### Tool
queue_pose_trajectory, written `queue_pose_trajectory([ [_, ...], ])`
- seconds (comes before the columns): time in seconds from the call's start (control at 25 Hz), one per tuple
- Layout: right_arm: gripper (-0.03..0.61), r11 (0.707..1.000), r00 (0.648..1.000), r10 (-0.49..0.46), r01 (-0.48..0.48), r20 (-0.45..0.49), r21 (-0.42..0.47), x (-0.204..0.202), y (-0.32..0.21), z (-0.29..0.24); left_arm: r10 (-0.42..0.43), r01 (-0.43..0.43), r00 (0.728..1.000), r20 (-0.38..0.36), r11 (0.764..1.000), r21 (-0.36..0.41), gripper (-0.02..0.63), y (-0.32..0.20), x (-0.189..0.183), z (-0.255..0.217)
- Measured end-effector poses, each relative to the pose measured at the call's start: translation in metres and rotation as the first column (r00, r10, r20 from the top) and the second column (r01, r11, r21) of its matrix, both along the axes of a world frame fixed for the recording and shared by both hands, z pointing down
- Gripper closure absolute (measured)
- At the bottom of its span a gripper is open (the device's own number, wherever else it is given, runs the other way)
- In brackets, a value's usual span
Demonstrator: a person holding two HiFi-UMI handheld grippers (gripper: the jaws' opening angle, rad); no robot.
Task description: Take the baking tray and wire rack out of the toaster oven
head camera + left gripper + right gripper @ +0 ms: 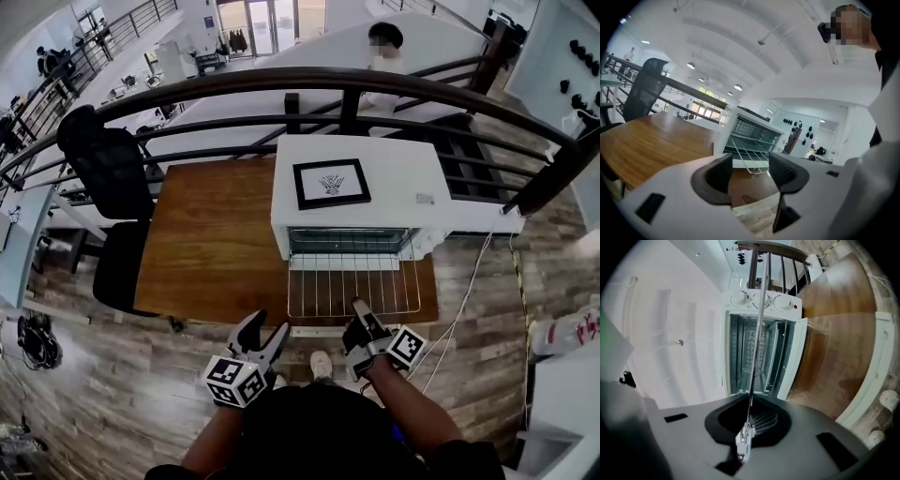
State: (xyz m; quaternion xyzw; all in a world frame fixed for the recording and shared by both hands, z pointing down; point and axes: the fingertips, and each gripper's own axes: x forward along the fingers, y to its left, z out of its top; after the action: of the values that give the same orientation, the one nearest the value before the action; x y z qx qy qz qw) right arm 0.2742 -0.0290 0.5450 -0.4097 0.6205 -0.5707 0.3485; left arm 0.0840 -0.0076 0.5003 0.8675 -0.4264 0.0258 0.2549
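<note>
tool (pixel 748 422) clamped on wire rack (pixel 758 333), toaster oven (pixel 740 352) open

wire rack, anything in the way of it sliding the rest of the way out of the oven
Nothing visible does. The wire rack juts from the toaster oven, the right gripper shut on its front edge; the left gripper hangs open, off to its left.

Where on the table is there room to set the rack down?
Free: the bare table left of the toaster oven, toward the black chair. Crowded: in front of the oven, where the wire rack sticks out.
</note>
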Motion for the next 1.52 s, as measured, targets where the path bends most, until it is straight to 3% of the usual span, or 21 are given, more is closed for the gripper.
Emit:
queue_pose_trajectory([
  [0.2, 0.583, 0.998, 1.0, -0.007, 0.008, -0.022, 0.057, -0.003, 0.019, -0.018, 0.024, -0.025, 0.999, -0.025, 1.0, -0.012, 0.365, 0.01, -0.005, -0.003],
  [0.48, 0.583, 0.999, 0.999, -0.006, 0.008, -0.037, 0.047, -0.015, 0.051, -0.018, 0.044, -0.045, 0.998, -0.053, 0.999, -0.026, 0.365, 0.025, -0.017, 0.0],
  [0.72, 0.583, 0.996, 0.999, -0.049, 0.05, -0.02, 0.071, -0.03, 0.077, -0.023, 0.058, -0.071, 0.993, -0.104, 0.99, -0.125, 0.364, 0.034, -0.019, 0.019],
  [1.2, 0.583, 0.989, 0.993, -0.117, 0.114, 0.022, 0.097, -0.101, 0.102, -0.033, 0.029, -0.049, 0.993, -0.116, 0.983, -0.176, 0.364, 0.058, -0.076, 0.034],
  [1.52, 0.583, 0.974, 0.981, -0.194, 0.193, -0.002, 0.118, -0.15, 0.104, -0.04, 0.018, -0.041, 0.991, -0.134, 0.984, -0.173, 0.364, 0.071, -0.106, 0.03],
])
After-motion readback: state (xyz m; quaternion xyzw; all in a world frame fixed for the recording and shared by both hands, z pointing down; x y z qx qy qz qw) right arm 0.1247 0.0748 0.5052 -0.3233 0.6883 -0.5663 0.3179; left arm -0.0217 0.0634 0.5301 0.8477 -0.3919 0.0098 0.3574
